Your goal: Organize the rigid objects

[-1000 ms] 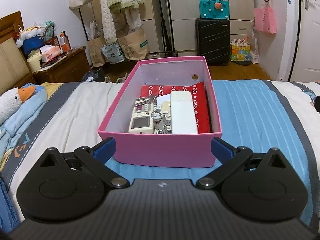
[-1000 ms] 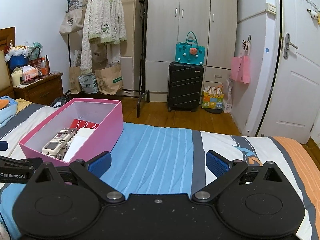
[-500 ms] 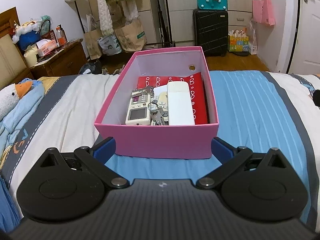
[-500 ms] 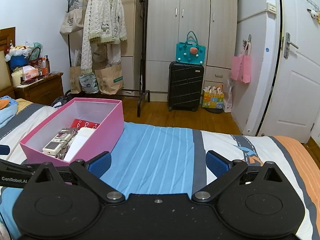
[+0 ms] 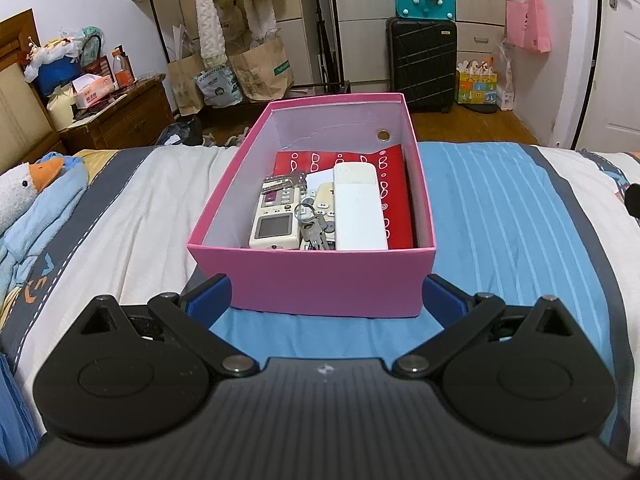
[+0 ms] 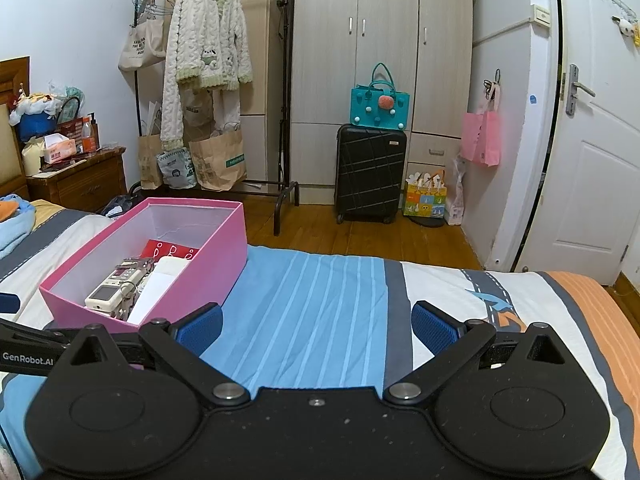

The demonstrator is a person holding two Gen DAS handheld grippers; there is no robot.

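A pink box [image 5: 320, 286] sits on the striped bed and holds a white remote [image 5: 358, 208], a cream remote with a screen [image 5: 276, 218], a bunch of keys [image 5: 314, 228] and a red booklet [image 5: 394, 184]. My left gripper [image 5: 326, 298] is open just in front of the box's near wall, its blue pads level with the two near corners, nothing held. In the right wrist view the pink box [image 6: 208, 264] lies to the left, and my right gripper [image 6: 316, 326] hangs open and empty over the blue stripes beside it.
A blue plush duck [image 5: 28, 200] lies on the bed's left side. Beyond the bed are a wooden nightstand [image 5: 116, 120], a clothes rack with paper bags [image 6: 208, 160], a black suitcase [image 6: 370, 174], a wardrobe and a white door [image 6: 592, 168].
The left gripper has risen and tipped down a little, so the box shows lower in its view with more of its contents visible. The right gripper has barely moved.
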